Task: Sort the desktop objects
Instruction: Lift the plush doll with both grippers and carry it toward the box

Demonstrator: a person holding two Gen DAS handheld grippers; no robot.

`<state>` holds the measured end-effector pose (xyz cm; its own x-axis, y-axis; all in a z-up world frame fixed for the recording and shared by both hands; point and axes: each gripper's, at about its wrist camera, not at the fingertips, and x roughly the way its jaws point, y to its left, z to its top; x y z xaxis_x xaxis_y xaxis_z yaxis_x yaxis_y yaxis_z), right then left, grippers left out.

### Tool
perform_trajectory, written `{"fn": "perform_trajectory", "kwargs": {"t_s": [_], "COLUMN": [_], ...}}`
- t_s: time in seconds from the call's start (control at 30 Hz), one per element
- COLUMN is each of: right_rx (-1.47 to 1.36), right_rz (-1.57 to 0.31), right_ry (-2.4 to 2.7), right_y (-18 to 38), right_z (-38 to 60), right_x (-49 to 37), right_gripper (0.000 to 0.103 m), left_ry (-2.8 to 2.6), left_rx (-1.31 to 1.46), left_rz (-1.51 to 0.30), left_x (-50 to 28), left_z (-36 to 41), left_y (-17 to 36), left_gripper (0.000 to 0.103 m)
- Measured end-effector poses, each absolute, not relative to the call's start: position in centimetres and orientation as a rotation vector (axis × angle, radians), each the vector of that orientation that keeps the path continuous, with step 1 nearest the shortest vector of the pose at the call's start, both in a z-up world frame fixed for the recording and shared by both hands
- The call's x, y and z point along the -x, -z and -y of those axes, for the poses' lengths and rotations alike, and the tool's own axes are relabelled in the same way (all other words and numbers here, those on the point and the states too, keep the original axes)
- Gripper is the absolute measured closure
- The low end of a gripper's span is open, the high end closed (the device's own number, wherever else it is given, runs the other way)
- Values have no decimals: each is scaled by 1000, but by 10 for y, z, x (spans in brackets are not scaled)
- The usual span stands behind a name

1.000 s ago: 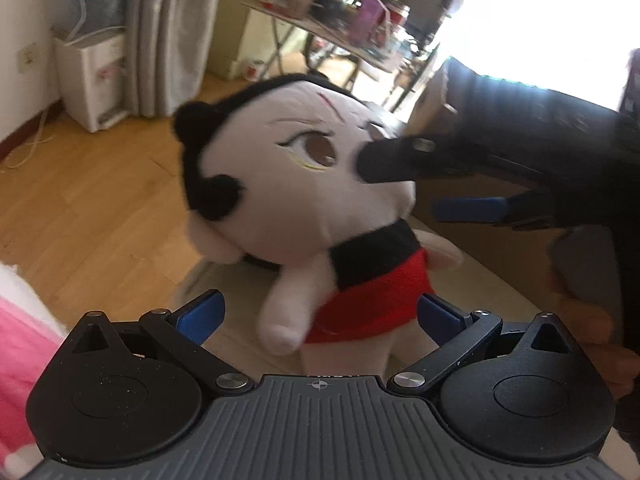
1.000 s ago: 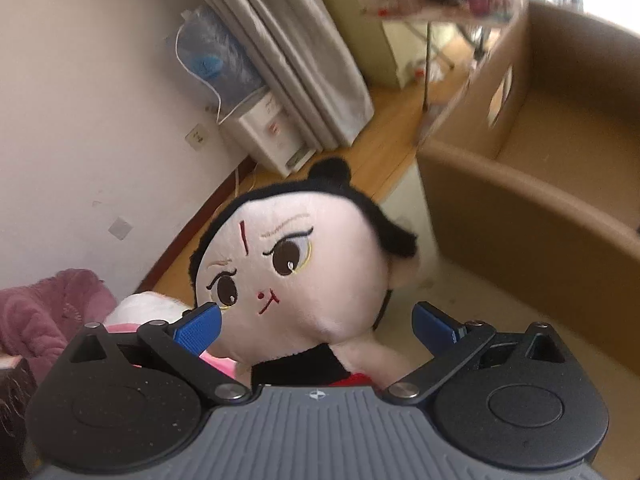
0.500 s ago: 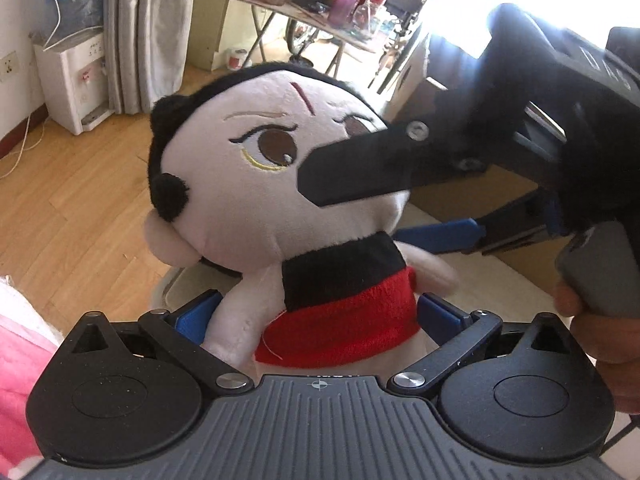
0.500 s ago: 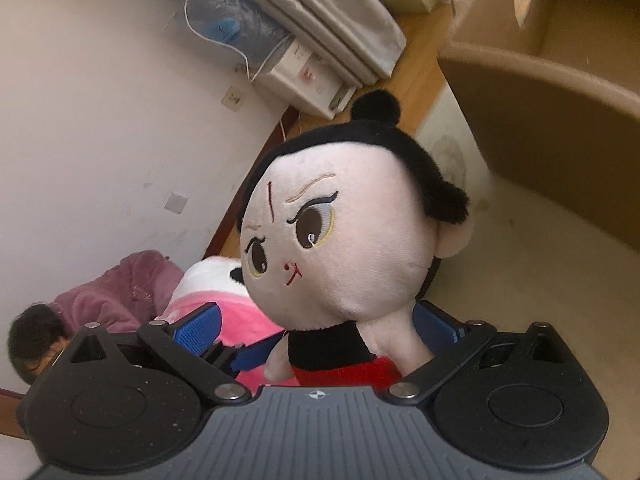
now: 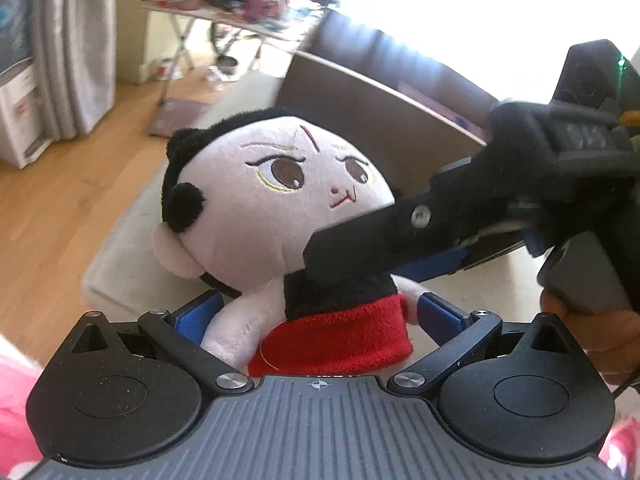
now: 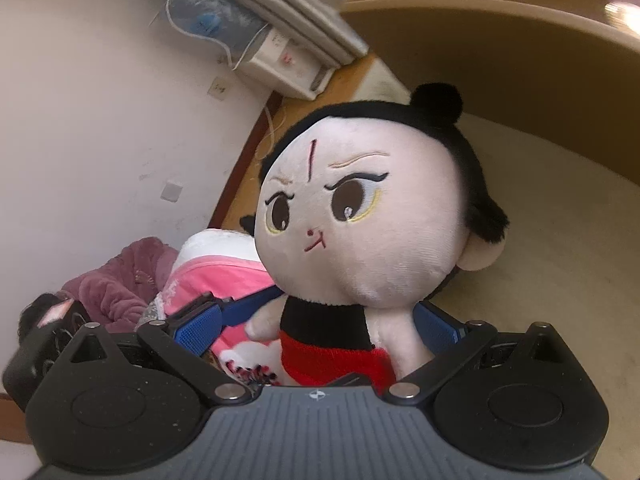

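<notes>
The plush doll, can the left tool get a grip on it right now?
Probably yes: the plush doll already sits between the left tool's open fingers, though the right tool crowds its neck.

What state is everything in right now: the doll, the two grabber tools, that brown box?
Plush doll: upright, between the jaws of both tools.
Left gripper: jaws either side of the doll's body; grip unclear.
Right gripper: jaws around the doll's body; grip unclear.
Cardboard box: open, behind the doll.
Pink plush: lying on its side.
</notes>
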<state>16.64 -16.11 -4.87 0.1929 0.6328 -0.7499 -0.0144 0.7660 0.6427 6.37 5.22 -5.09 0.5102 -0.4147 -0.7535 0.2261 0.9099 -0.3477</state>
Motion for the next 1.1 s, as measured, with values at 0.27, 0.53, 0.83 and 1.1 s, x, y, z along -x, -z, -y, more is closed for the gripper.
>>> {"fn": "perform_trajectory", "kwargs": {"t_s": [0.27, 0.53, 0.83, 1.1], "right_rx": [-660, -745, -678, -558], "right_rz": [-1237, -1199, -1096, -997], "right_ry": [-339, -307, -252, -217], "right_y": [47, 51, 36, 31], "right_z": [217, 237, 239, 235], "right_x": [-133, -122, -117, -118], "right_gripper": [0, 0, 0, 0], "left_ry": [522, 554, 484, 399], "left_rx": [177, 143, 172, 213], "left_rz": [-956, -980, -964, -949], "left_x": [-60, -56, -63, -66], "left_z": [-9, 9, -7, -28], "left_y": [51, 58, 55, 59], "left_gripper": [0, 0, 0, 0]}}
